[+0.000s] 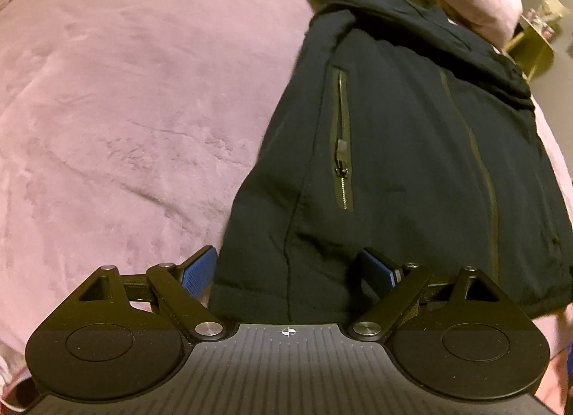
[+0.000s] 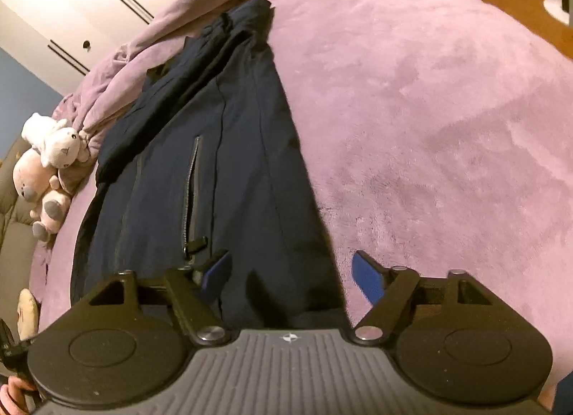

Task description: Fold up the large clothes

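Both pairs of fingers stand apart, straddling the near hem of the dark jacket (image 1: 412, 150): left gripper (image 1: 288, 270) over its left corner, right gripper (image 2: 288, 271) over its right. Open purple bed cover (image 2: 429, 110) spreads outward on both sides.

My left wrist camera looks down close over the jacket's (image 1: 412, 164) hem from its left edge; my right wrist camera (image 2: 222, 171) from its right edge; both share jacket and bed (image 1: 125, 110).
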Demonstrator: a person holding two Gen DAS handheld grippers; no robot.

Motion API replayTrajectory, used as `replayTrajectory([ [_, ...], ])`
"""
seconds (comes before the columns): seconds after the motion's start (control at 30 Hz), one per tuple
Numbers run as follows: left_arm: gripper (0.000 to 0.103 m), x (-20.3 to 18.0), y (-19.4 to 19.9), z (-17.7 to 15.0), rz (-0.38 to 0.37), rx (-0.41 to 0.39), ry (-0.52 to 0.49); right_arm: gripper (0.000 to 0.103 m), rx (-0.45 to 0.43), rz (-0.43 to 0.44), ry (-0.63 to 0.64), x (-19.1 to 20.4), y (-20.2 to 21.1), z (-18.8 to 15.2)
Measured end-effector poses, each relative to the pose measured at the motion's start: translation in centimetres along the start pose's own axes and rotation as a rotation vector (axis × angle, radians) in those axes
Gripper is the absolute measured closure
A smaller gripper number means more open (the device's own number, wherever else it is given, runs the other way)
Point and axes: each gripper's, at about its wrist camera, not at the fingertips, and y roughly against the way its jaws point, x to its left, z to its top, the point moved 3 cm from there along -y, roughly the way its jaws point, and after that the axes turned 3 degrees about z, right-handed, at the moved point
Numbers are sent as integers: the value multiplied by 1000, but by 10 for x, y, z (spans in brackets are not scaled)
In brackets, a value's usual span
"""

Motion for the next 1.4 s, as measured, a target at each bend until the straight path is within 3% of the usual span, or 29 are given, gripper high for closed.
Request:
replayTrajectory([
  [0.1,13,10,-1,0,19,2,38,37,11,-2,2,0,-6,-2],
  [0.23,13,21,-1,3,-34,14,86,53,54,5,41,6,-8,-7],
  [0.3,20,23,-5,2,-57,45,90,69,68,21,58,8,-8,-7],
  [0.37,26,25,-7,0,-112,68,113,76,78,54,43,9,-6,-6],
  [0.5,44,29,-1,1,-134,54,120,78,84,137,-3,9,-3,-3],
  [0.63,57,30,5,5,-189,52,126,73,111,127,-15,4,-9,-2],
  [0.73,57,30,5,9,-249,55,147,70,127,127,-45,-1,-14,-3],
  [0.8,44,30,0,11,-266,72,150,69,135,138,-59,-3,-16,-3],
  [0.87,39,28,-6,13,-262,81,141,69,143,139,-54,-2,-18,-3],
  [0.97,41,23,-17,16,-245,100,118,69,159,146,-43,1,-20,-2],
  [1.07,73,19,-14,20,-304,116,142,79,155,133,1,11,-19,-2],
  [1.1,77,16,-10,23,-325,116,157,80,150,148,10,15,-16,-2],
  [1.27,82,-12,24,62,-459,7,191,83,67,318,30,56,-3,26],
  [1.4,83,-37,35,131,-552,-112,222,83,-22,409,31,91,-15,77],
])
